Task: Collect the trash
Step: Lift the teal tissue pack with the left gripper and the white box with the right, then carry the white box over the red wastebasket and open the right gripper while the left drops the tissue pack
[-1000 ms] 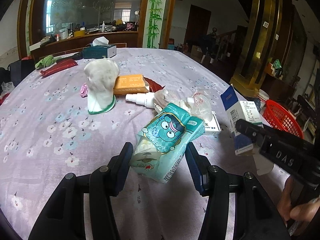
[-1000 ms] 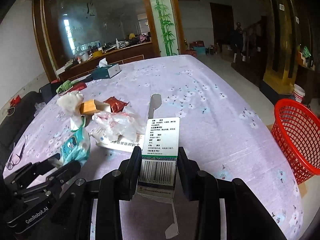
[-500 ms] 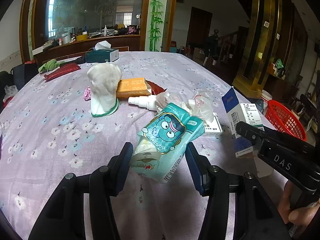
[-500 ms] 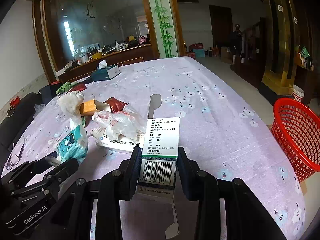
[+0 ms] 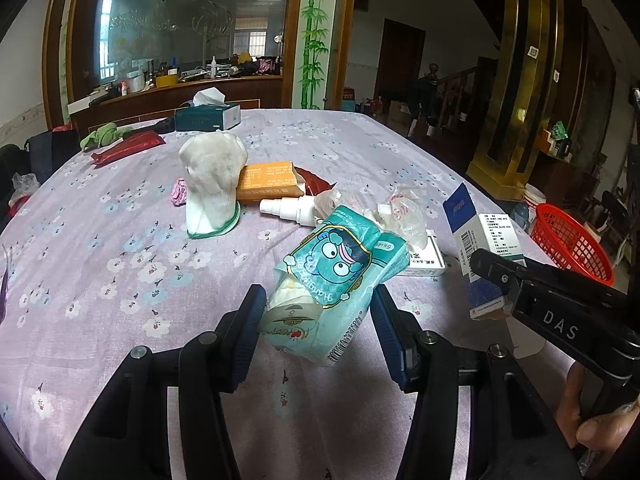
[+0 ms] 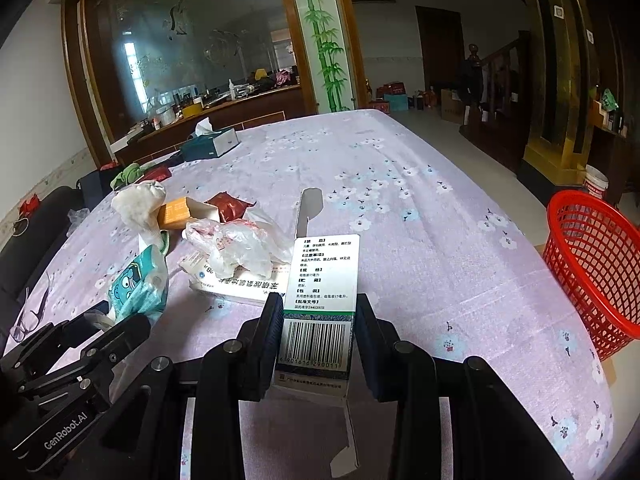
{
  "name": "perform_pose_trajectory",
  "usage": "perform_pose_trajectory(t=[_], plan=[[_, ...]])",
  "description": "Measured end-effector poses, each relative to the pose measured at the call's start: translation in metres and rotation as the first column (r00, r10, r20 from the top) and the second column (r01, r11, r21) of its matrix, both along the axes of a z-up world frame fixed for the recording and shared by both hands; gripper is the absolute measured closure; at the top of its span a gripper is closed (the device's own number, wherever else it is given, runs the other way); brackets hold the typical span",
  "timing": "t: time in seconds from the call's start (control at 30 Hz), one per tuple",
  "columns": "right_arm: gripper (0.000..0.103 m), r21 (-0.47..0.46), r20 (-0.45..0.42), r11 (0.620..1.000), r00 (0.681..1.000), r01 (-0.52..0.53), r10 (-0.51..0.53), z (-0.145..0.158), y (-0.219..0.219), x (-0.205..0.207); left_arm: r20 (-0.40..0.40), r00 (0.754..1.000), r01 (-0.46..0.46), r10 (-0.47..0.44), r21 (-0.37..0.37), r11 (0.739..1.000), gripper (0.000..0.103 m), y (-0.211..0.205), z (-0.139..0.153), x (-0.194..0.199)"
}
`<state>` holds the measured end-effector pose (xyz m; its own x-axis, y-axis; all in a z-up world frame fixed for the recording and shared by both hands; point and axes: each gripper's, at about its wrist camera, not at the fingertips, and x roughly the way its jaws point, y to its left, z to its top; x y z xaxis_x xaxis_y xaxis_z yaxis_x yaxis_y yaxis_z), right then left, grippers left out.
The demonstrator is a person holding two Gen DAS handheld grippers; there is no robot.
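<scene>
The left gripper point(image 5: 318, 316) is held level above the table point(image 5: 100, 280), and its two fingers press on a teal tissue pack point(image 5: 332, 280) lifted off the cloth. The right gripper point(image 6: 316, 340) is just beside it at the same height, its fingers closed on an upright medicine box point(image 6: 324, 280). A red basket point(image 6: 596, 264) stands beyond the table edge on the right.

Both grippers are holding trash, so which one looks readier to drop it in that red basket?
Probably the right gripper: its medicine box is nearer the red basket at the table's right edge. The left gripper, gripping the tissue pack, sits farther left.
</scene>
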<state>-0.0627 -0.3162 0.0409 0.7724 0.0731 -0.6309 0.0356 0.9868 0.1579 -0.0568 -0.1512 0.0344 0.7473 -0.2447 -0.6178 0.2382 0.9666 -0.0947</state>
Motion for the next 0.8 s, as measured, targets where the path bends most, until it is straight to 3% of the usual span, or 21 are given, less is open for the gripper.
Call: perform_pose_trajectory(t=[0.8], plan=[[0.065, -0.005, -0.004, 1.0, 1.0, 0.001, -0.001, -0.0006, 0.0003, 0.0007, 0.006, 1.0, -0.005, 0.005, 0.004, 1.0, 0.051, 0.0001, 0.0015, -0.0004]])
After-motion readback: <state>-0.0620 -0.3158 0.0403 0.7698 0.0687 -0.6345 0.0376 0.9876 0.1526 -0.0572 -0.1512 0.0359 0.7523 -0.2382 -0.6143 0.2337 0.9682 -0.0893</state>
